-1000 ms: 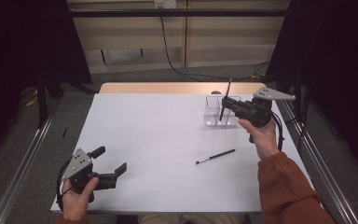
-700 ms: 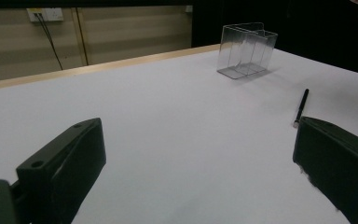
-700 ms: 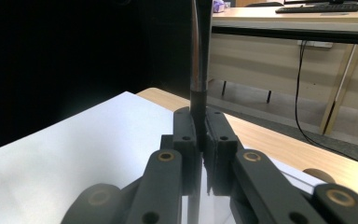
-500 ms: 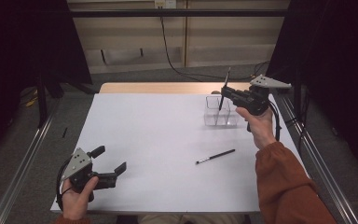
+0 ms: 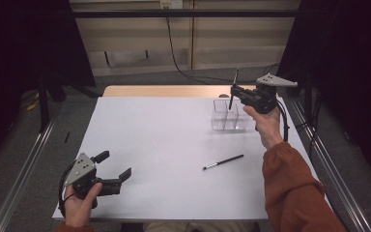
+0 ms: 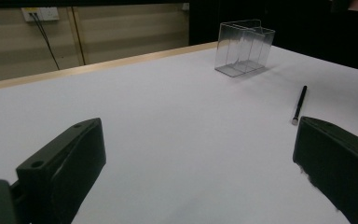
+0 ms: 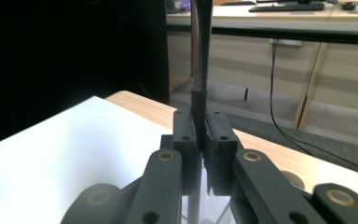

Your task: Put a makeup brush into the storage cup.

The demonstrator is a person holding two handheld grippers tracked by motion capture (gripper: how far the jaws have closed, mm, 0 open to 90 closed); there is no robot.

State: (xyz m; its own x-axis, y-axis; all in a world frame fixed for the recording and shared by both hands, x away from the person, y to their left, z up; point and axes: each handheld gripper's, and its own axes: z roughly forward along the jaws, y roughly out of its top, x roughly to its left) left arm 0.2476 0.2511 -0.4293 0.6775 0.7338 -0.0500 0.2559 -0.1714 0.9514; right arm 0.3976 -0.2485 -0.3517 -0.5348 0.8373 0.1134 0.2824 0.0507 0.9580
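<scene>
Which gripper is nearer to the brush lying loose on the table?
Right. The right gripper hangs above the clear organizer, up-table from the loose brush, shut on another brush. The left gripper sits open at the near-left edge, farther off.

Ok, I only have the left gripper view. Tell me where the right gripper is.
Observer: High view: right gripper is just above the clear container, at the table's far right.
Operator: Report what it holds.
Observer: A thin dark brush, upright, fingers shut on its handle in the right gripper view.
Operator: Give me its lower end.
Observer: It dips toward the container's back; whether it is inside, I cannot tell.
</scene>
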